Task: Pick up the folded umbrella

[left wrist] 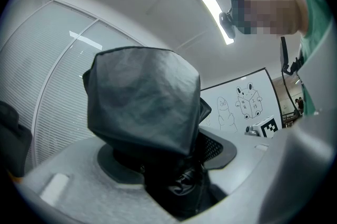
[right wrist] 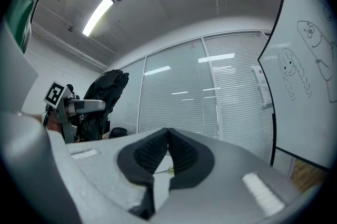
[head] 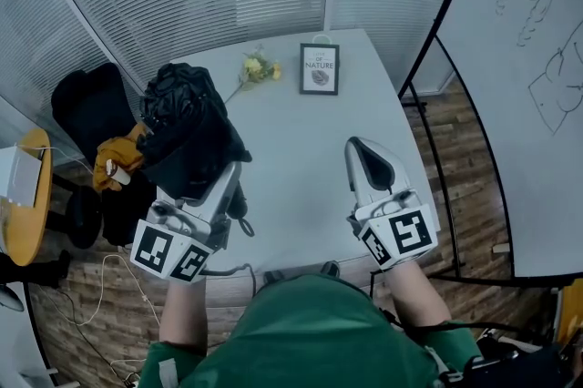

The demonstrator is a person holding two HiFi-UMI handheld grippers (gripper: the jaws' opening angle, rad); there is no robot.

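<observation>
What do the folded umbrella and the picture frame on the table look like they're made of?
The folded umbrella looks like thin black synthetic fabric, with a slight sheen and soft crumpled creases. The picture frame has a dark matte border, wood or plastic, I cannot tell which; its pale print looks like paper.

The small black-framed picture (head: 319, 68) standing on the white table (head: 301, 158) carries printed capitals: "OF" above a larger "NATURE". A smaller line over them is too small to read. On the white board (left wrist: 260, 86) a drawn box-shaped figure (left wrist: 247, 100) bears a few handwritten marks, too small to make out. No other writing is legible.
</observation>
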